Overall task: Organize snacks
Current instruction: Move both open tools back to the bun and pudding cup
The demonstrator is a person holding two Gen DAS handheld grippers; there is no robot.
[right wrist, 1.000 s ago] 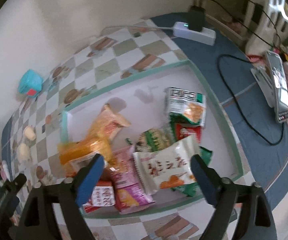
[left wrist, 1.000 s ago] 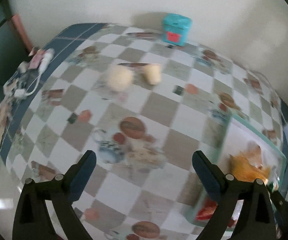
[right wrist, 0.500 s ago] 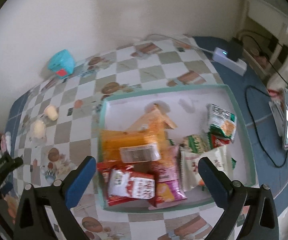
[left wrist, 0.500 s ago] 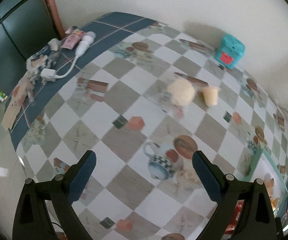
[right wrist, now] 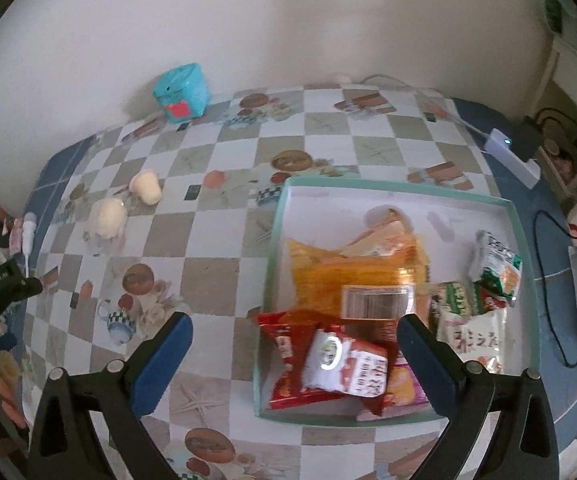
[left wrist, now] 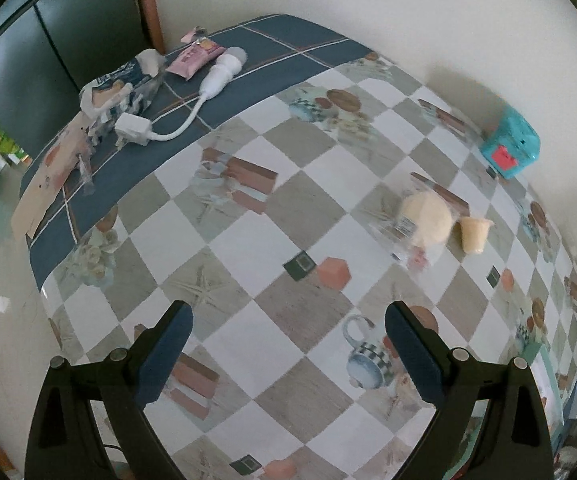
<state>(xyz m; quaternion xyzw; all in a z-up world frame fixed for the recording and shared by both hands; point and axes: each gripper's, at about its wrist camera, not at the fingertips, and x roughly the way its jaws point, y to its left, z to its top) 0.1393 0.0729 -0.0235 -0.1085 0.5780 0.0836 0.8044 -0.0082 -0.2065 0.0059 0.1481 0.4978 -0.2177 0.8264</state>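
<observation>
Both grippers hang above the checked worktop (left wrist: 256, 248) with fingers spread wide and nothing between them. The left gripper (left wrist: 288, 344) looks over bare cloth; far and to its right lie a wrapped pale bun (left wrist: 424, 220) and a small jelly cup (left wrist: 474, 234), just beside each other. A teal box (left wrist: 510, 152) stands against the far wall. The right gripper (right wrist: 294, 354) hovers at the near left corner of a teal-rimmed tray (right wrist: 274, 236) holding snack packets: an orange bag (right wrist: 352, 276), a red packet (right wrist: 328, 364), and a white packet (right wrist: 476, 340) to the right.
</observation>
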